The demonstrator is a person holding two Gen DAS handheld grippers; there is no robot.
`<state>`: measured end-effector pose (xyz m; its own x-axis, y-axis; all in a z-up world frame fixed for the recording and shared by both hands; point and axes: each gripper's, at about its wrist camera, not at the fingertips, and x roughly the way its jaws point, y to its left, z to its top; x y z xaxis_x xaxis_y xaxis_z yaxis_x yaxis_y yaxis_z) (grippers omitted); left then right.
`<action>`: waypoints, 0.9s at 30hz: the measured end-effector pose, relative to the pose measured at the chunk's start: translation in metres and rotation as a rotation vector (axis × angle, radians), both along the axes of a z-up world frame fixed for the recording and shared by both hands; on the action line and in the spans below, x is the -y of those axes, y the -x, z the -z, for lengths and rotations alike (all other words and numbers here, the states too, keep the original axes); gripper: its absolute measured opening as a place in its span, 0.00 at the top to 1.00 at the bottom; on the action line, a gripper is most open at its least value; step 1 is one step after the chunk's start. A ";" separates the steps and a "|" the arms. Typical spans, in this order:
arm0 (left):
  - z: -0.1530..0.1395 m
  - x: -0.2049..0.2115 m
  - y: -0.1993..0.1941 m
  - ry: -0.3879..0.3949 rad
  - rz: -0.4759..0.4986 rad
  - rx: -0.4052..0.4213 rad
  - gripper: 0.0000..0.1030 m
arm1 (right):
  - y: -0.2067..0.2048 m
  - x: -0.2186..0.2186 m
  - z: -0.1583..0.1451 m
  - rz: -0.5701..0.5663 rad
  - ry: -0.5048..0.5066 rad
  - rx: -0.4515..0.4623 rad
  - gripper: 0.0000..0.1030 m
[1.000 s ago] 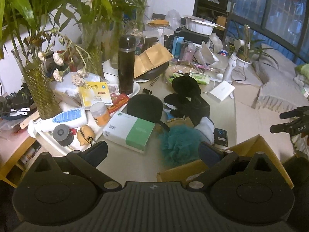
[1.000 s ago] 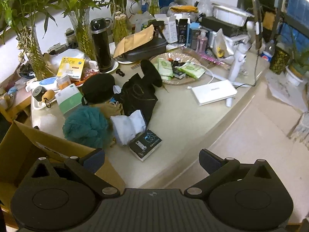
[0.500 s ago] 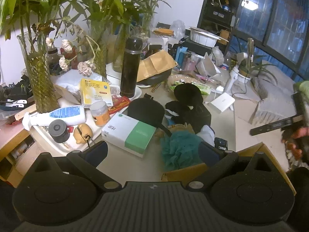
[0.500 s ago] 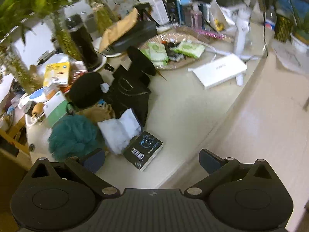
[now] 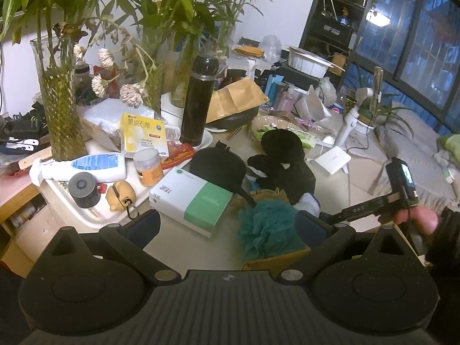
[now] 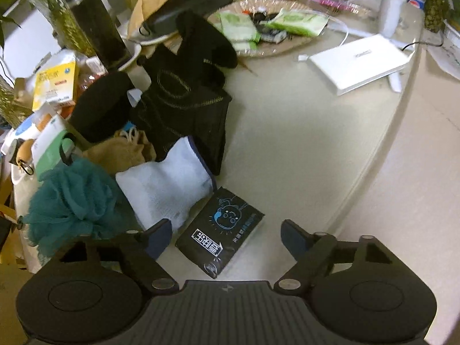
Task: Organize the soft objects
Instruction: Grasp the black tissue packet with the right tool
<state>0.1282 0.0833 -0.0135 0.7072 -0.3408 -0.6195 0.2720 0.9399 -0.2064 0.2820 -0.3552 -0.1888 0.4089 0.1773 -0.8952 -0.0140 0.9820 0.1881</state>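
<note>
A pile of soft things lies on the beige table: a teal mesh bath pouf (image 6: 69, 198) (image 5: 267, 230), a white cloth (image 6: 166, 187), a tan drawstring pouch (image 6: 120, 152), black knitted cloth (image 6: 184, 109) and a black cap (image 6: 100, 106). A black tissue pack (image 6: 221, 233) lies just in front of my right gripper (image 6: 227, 235), which is open and empty above it. My left gripper (image 5: 227, 227) is open and empty, hovering short of the pouf. A cardboard box edge (image 5: 276, 261) shows under the left gripper.
A white-green box (image 5: 192, 198), a black thermos (image 5: 198, 100), glass vases with plants (image 5: 60, 106), a tray with bottles (image 5: 95, 212), a wicker plate of packets (image 6: 267, 28) and a white flat device (image 6: 359, 63) crowd the table. The table's front edge (image 6: 371, 166) curves at right.
My right gripper has dropped and moved in toward the tissue pack and white cloth. My left gripper has risen slightly. The right hand's tool has come into the left view.
</note>
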 end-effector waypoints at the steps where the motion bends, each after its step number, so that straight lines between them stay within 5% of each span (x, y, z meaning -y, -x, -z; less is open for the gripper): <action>1: 0.000 0.001 0.000 -0.001 -0.001 -0.003 0.01 | -0.003 -0.001 0.003 -0.001 -0.003 -0.010 0.21; 9: 0.003 -0.002 -0.002 0.003 -0.013 -0.019 0.01 | -0.014 -0.016 0.021 -0.027 0.004 -0.050 0.24; 12: 0.003 -0.001 -0.002 -0.001 -0.014 -0.021 0.01 | -0.014 -0.020 0.022 -0.061 0.041 -0.024 0.38; 17: 0.003 0.002 -0.002 -0.012 -0.010 -0.023 0.01 | -0.008 -0.025 0.020 -0.111 0.146 0.028 0.35; 23: 0.003 0.006 -0.002 -0.041 -0.003 -0.019 0.01 | -0.009 -0.033 0.029 -0.135 0.184 -0.016 0.31; 27: 0.003 0.008 -0.003 -0.054 0.011 -0.019 0.01 | -0.010 -0.028 0.033 -0.105 0.213 -0.037 0.48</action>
<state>0.1307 0.0750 -0.0167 0.6913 -0.3144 -0.6506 0.2792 0.9467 -0.1607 0.2920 -0.3270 -0.2215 0.3646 0.0231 -0.9309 -0.1150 0.9932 -0.0204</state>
